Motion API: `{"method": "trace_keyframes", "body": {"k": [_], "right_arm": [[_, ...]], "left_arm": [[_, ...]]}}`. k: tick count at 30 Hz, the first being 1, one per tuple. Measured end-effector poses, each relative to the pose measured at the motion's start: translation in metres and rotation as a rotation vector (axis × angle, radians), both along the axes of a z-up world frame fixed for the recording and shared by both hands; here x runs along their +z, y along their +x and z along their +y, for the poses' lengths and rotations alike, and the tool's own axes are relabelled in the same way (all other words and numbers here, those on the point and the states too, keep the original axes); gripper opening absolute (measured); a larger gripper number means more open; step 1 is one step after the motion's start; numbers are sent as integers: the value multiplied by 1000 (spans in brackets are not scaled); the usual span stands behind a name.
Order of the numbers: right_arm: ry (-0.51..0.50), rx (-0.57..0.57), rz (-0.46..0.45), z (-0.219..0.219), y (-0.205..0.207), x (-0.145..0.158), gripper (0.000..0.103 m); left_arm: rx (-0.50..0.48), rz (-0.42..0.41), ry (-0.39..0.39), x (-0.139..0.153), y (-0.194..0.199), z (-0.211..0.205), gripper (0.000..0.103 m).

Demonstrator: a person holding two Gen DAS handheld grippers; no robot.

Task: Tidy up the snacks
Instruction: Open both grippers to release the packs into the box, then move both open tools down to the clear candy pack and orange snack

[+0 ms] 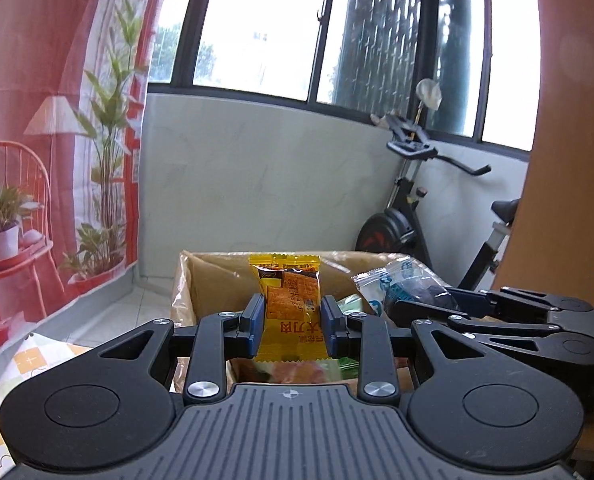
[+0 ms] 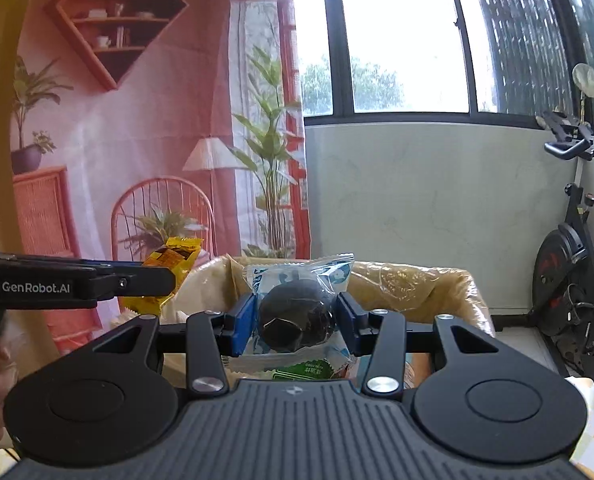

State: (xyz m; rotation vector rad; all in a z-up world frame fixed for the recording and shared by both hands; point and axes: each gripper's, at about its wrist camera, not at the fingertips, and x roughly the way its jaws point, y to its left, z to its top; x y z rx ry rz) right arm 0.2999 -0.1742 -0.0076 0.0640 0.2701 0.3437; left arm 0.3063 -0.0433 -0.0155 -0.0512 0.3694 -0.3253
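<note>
Slippage is my main worry here: my left gripper [image 1: 293,326] is clamped on a yellow snack packet [image 1: 291,304] at the centre of the left wrist frame, pinching only the lower half of the wrapper, so the slick foil could slide out if I swing too fast. My right gripper [image 2: 293,320] is closed around a dark round cake in a clear blue-printed wrapper [image 2: 297,308], mid-frame in the right wrist view, and the pads squeeze the soft bulge (a hard pinch could crush it, I judge). Both packets hang above the lined cardboard box [image 2: 417,284] in the lower middle, with other snacks [image 2: 303,370] lying beneath. The two grippers sit close side by side, so a careless turn could knock one against the other and jar a packet loose outside the box.
</note>
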Motion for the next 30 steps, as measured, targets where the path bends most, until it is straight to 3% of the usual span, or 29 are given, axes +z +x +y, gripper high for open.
{"method": "trace_keyframes", "body": {"k": [7,9,11,13,25,30], "right_arm": [[-15,-5,33,3,19,-12,48],[-37,-21,36,3,21,-14,49],[-45,-26,38,2,21,-14,55],[-34,-34,27,0,15,-12,59],[3,-76,-9,-17,-44,-7,59],[34,-115,-4,-31,-69,-14,59]], "left_arm": [[-27,35,35,-10,16,4,33],[-16,41,53,-11,16,6,49],[22,35,54,-10,13,12,58],[39,34,34,-8,6,17,58],[89,8,32,11,-31,45,58],[92,23,31,3,-52,57,59]]}}
